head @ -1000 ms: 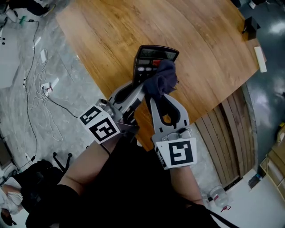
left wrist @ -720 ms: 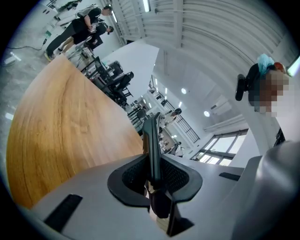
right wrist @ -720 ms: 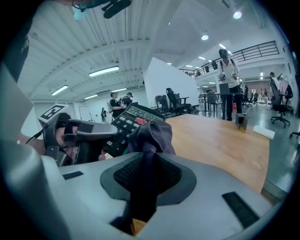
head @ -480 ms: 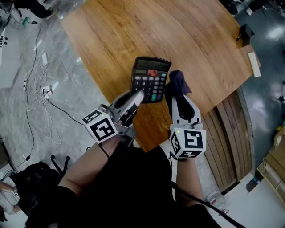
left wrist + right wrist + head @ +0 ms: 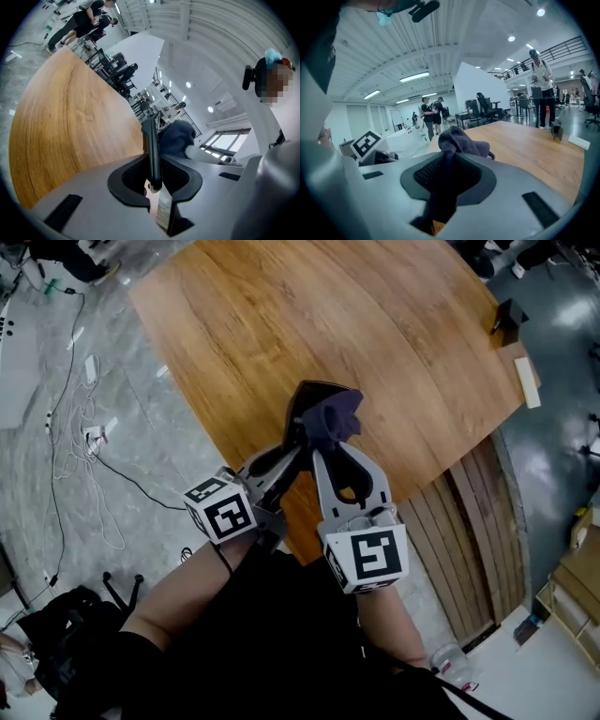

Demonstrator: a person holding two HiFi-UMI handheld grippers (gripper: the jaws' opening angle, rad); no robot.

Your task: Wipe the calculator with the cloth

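And the cloth (image 5: 336, 416) is back on! Half a second ago the right gripper (image 5: 328, 442) had swung it out to the right, leaving the keys and display bare. Now it's in again at centre frame, the bundle pressed against the calculator (image 5: 306, 397) and covering nearly all of its face. That reads as another stroke in a back-and-forth wipe, so the job looks well under way rather than finished.

The calculator has changed too. A moment ago it showed its keypad flat to the head view; now it's tipped, and only a dark sliver of its top and left edge peeks out above the cloth. It sits mid-frame in the head view, over the near edge of the table (image 5: 394, 315); whether it touches the wood I can't tell.

Left gripper (image 5: 153, 176): jaws pinched on the calculator's lower end, the case seen edge-on as a thin black slab rising between the pads. Right gripper: jaws clamped on the cloth, dark blue fabric squeezed into the gap and bunching out past the tips.

The calculator itself is black, slim and rigid, with no keys showing right now.
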